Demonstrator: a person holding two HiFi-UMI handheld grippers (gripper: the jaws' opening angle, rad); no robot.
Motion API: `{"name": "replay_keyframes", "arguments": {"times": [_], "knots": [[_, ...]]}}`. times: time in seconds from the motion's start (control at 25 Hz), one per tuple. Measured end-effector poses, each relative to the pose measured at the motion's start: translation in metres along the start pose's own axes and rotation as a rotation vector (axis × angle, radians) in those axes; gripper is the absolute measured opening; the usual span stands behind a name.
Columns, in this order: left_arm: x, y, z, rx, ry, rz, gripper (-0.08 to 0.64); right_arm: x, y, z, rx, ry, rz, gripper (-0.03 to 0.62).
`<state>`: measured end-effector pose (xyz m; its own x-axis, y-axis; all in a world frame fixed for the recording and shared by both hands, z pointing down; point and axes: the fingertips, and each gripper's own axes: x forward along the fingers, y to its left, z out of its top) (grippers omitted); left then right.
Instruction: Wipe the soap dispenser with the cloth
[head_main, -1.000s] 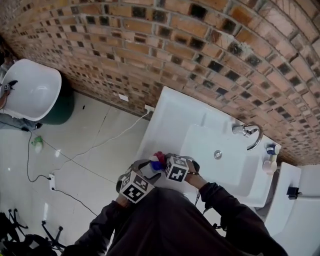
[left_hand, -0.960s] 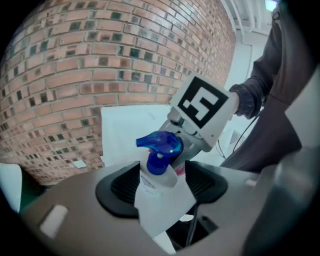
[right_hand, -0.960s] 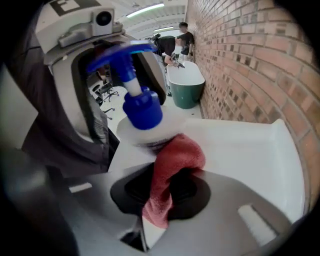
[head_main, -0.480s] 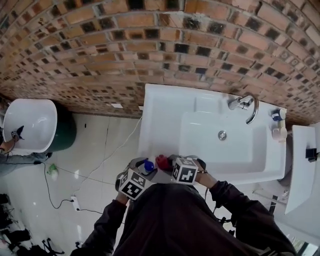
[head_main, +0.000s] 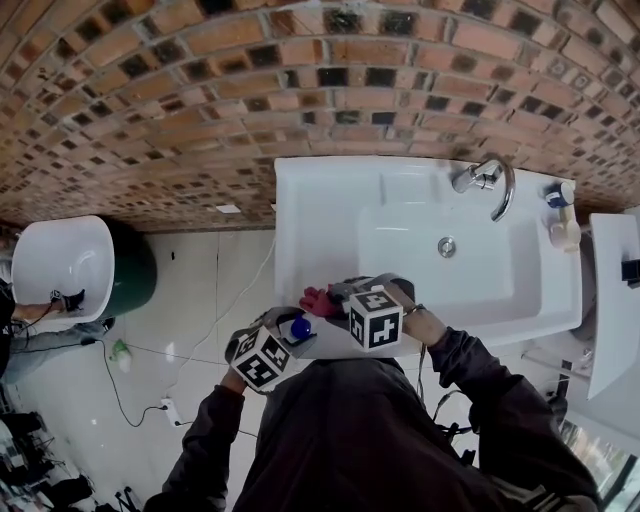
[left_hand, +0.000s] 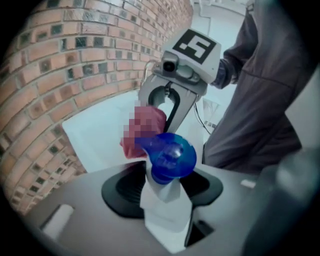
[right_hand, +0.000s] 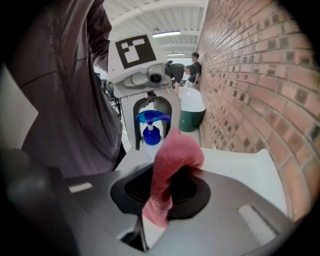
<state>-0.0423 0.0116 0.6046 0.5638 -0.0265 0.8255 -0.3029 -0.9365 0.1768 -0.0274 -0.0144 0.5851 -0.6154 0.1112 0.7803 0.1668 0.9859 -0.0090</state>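
The left tool (head_main: 292, 326), its jaws just closing in, clamps the soap dispenser (left_hand: 165, 210) at the sink's (head_main: 330, 200) 8 o'clock corner. The right tool (head_main: 330, 296) pinches the red cloth (right_hand: 167, 170) at the dispenser's 1 o'clock.

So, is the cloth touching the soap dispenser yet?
Cannot tell. Left gripper view: cloth overlaps the soap dispenser spout; no view shows contact or gap plainly.

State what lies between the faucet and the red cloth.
In the head view, the white sink basin with its drain lies between faucet and cloth.
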Motion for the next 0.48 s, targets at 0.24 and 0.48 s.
{"name": "replay_keyframes", "arguments": {"times": [0.24,0.48], "knots": [[0.001,-0.001,0.0,-0.003,0.003,-0.002,0.219,0.047,0.008,-0.03,-0.002,0.11,0.107,0.06],[0.005,-0.002,-0.003,-0.03,0.004,0.006,0.222,0.08,0.01,-0.049,-0.061,0.212,0.111,0.06]]}}
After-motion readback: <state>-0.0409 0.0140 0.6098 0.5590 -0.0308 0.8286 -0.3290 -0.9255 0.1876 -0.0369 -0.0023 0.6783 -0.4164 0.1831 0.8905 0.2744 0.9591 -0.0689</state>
